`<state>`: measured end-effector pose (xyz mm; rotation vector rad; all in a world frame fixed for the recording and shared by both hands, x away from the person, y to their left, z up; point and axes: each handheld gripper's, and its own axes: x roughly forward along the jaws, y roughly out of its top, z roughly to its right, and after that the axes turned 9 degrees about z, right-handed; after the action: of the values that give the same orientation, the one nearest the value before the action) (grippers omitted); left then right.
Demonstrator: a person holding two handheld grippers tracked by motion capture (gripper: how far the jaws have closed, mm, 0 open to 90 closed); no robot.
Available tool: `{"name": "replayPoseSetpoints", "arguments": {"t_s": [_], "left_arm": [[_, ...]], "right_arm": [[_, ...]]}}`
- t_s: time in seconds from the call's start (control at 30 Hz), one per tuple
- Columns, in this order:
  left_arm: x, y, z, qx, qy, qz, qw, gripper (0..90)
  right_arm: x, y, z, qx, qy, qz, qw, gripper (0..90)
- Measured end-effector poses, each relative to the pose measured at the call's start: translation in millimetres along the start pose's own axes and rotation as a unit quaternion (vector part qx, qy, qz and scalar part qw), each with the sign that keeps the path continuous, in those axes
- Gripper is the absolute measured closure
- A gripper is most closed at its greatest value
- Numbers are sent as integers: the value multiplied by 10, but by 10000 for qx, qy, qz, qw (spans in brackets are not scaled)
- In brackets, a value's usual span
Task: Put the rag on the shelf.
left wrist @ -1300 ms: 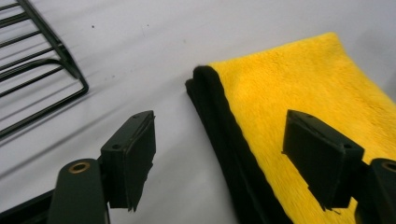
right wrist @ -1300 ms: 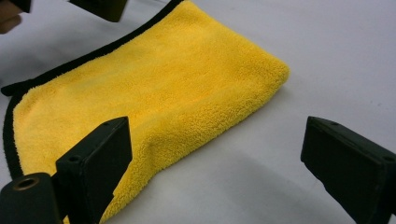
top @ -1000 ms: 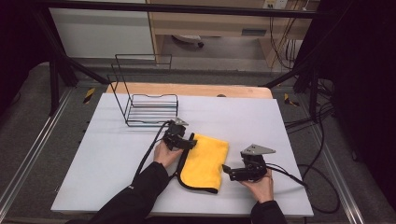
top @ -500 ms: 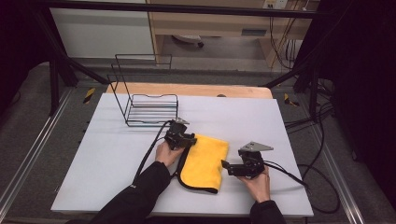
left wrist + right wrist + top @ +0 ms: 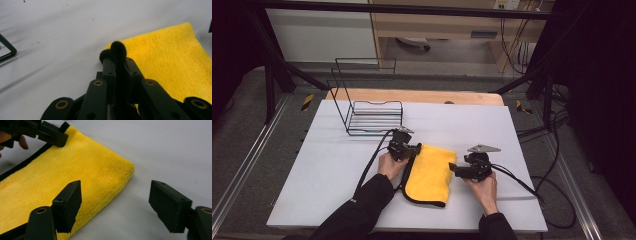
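A yellow folded cloth (image 5: 429, 172) with black trim lies on the white table (image 5: 337, 175) between the two hands. My left gripper (image 5: 416, 148) sits at the cloth's far left corner. Its jaws have just closed and stand shut on the black-trimmed corner (image 5: 117, 48), which pokes out between the pads. My right gripper (image 5: 452, 169) lies low at the cloth's right edge. Its jaws have been closing but stand open (image 5: 116, 195), one pad (image 5: 68, 202) over the cloth (image 5: 75, 165), the other over bare table, neither pressing on it.
A black wire rack (image 5: 372, 117) stands at the table's far left, behind the left hand. A wooden strip (image 5: 412, 95) runs along the far edge. Cables trail from both grippers towards the near edge and the right.
The left jaws have closed onto the cloth's corner. The right gripper has slid left up to the cloth's edge and its jaws have narrowed.
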<state>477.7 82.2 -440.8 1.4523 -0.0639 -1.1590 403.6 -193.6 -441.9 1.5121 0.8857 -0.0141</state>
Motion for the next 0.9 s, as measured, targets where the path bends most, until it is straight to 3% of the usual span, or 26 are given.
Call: {"name": "replayPoseSetpoints", "arguments": {"t_s": [0.1, 0.17, 0.27, 0.37, 0.9], "left_arm": [[-44, -27, 12, 46, 78, 49, 9999, 812], [-72, -54, 5, 7, 98, 75, 9999, 811], [-83, -90, -10, -85, 103, 131, 9998, 810], [-67, -97, 4, -5, 181, 94, 9998, 802], [-29, -112, 15, 156, 196, 90, 9996, 771]], "right_arm": [[78, 35, 39, 129, -34, -48, 9999, 337], [149, 64, 69, 352, 22, -29, 9994, 406], [199, 78, 63, 403, 50, -53, 9992, 456], [291, 65, 62, 505, 95, -125, 9986, 534], [360, 36, 56, 404, 362, -129, 9984, 709]]}}
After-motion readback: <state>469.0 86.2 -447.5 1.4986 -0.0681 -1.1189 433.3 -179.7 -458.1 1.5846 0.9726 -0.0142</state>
